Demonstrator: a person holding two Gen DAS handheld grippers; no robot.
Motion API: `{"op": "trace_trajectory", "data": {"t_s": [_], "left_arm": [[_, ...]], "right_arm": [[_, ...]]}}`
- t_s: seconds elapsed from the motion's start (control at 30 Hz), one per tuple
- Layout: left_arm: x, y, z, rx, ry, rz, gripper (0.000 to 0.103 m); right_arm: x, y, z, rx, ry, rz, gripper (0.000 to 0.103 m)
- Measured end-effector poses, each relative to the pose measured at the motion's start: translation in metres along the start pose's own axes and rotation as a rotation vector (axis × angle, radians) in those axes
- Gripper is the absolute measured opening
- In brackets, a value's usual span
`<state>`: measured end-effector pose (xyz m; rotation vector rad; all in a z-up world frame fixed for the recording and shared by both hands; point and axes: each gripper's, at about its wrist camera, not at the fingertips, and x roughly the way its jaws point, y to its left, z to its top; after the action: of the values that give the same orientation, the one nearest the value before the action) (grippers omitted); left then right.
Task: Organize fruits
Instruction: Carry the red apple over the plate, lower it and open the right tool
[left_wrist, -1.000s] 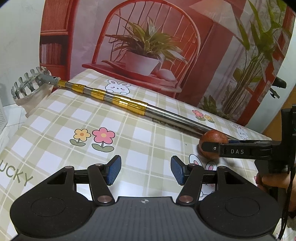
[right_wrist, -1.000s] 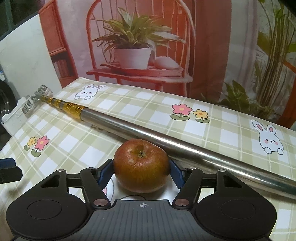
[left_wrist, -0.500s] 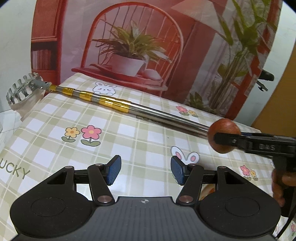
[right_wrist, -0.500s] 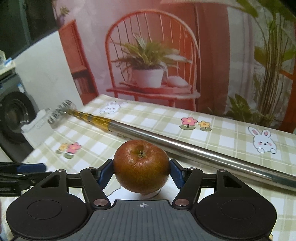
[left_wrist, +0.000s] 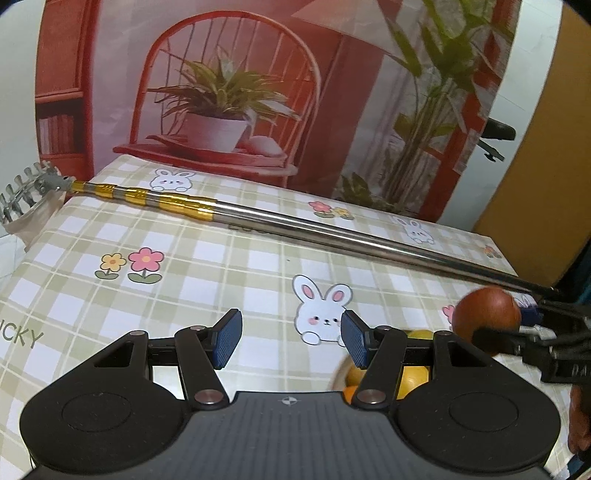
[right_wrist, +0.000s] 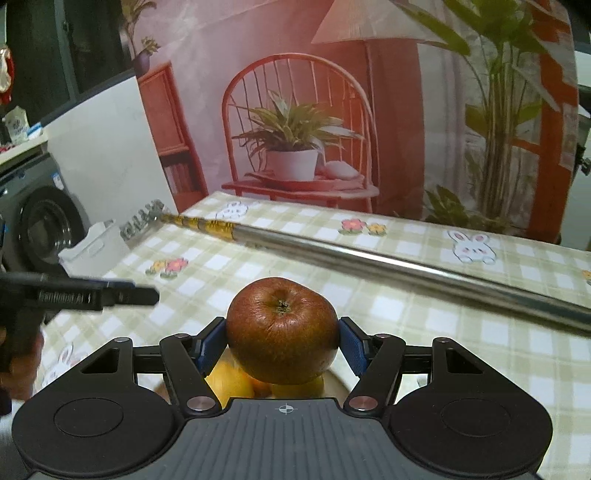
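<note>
Worktop (left_wrist: 229, 266): checked green-and-white cloth with printed rabbits and flowers, spread out ahead of both pairs of jaws.
Left gripper (left_wrist: 291, 338): jaws apart, nothing between the blue pads, only the cloth below the gap.
Pole (left_wrist: 332, 230): long metal rod with gold bands, lying across the worktop well beyond both pairs of jaws; its toothed head (left_wrist: 26, 188) hangs past the left edge.
Yellow fruit (left_wrist: 413, 376): just under and behind the left gripper's right finger, partly hidden; also seen directly beneath the right gripper's jaws.
Apple (right_wrist: 282, 328): brown-red, stem end facing up, sitting squarely between the right gripper's pads, off the cloth and above the yellow fruit.
Right gripper (right_wrist: 282, 341): jaws clamped on the apple, a blue pad pressed against each side.
Hand (left_wrist: 580, 421): at the far right of the left view, gripping the right gripper's handle.
</note>
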<state>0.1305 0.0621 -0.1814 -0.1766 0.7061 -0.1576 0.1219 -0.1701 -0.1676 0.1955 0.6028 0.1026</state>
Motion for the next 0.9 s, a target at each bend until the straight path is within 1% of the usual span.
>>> {"op": "trace_trajectory", "data": {"t_s": [0.2, 0.37, 0.53, 0.67, 0.8, 0.87, 0.9], "left_arm": [[-0.009, -0.010, -0.003, 0.026, -0.005, -0.015, 0.062], [-0.016, -0.016, -0.005, 0.047, -0.013, -0.024, 0.062], [-0.021, -0.018, -0.008, 0.052, -0.015, -0.032, 0.062], [-0.022, -0.016, -0.011, 0.022, -0.003, -0.054, 0.062], [-0.024, -0.015, -0.013, 0.027, -0.004, -0.047, 0.062], [-0.026, -0.013, -0.013, 0.025, -0.008, -0.048, 0.062], [-0.027, -0.013, -0.013, 0.027, -0.010, -0.046, 0.062]], "right_arm": [[-0.019, 0.006, -0.027, 0.011, 0.028, 0.010, 0.061], [-0.025, 0.018, -0.043, -0.021, 0.064, -0.006, 0.061], [-0.021, 0.024, -0.049, -0.040, 0.095, -0.028, 0.061], [-0.017, 0.027, -0.050, -0.059, 0.107, -0.039, 0.061], [-0.013, 0.037, -0.054, -0.101, 0.126, -0.035, 0.061], [-0.008, 0.041, -0.055, -0.114, 0.150, -0.041, 0.061], [-0.007, 0.043, -0.056, -0.123, 0.149, -0.048, 0.061]]}}
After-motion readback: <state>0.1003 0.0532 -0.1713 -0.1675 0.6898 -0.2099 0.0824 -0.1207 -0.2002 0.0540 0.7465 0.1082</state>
